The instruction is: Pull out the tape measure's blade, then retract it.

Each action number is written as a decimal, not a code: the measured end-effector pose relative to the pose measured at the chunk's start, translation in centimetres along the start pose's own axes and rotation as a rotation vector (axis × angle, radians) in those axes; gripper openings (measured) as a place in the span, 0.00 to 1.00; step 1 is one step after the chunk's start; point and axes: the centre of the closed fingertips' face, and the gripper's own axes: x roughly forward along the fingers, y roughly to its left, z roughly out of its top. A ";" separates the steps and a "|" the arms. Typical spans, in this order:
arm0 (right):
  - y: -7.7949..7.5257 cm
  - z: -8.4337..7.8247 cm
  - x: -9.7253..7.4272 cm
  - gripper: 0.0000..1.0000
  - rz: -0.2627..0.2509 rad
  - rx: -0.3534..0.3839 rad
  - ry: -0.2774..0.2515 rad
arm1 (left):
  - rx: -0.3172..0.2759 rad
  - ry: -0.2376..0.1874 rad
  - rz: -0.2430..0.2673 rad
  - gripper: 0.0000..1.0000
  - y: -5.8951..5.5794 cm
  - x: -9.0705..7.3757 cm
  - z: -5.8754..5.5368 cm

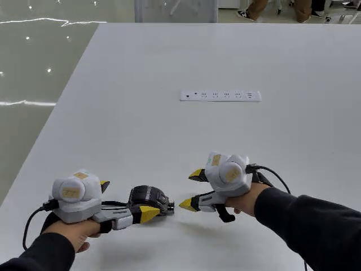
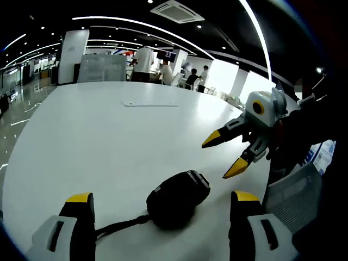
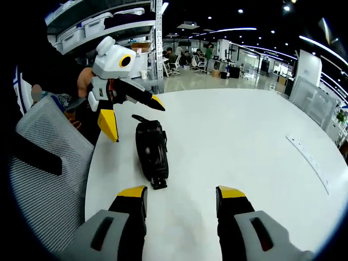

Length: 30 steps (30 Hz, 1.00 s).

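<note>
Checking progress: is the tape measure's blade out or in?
In. No blade extends from the tape measure; only its hook shows at the case's end.

White table (image 1: pixel 169 68), power strip (image 1: pixel 220 96) lying flat mid-table, far from the hands. Black tape measure (image 1: pixel 149 197) on the table at the near edge, by the left gripper's (image 1: pixel 126 198) spread jaws. Right gripper (image 1: pixel 190 189), jaws apart, tips pointing at the tape, just beside it. Dark sleeves on both arms.
</note>
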 end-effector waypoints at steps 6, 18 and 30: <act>-0.7 -2.1 -4.4 0.55 -0.096 0.053 -0.017 | -0.003 -0.024 0.009 1.00 0.8 -1.9 0.1; -0.9 -7.2 -13.0 0.60 -0.253 0.152 -0.049 | 0.024 -0.017 -0.021 1.00 0.8 -4.8 -1.6; -0.4 -10.7 -17.7 0.63 -0.343 0.217 -0.045 | 0.016 -0.054 0.010 1.00 1.1 -6.7 -1.5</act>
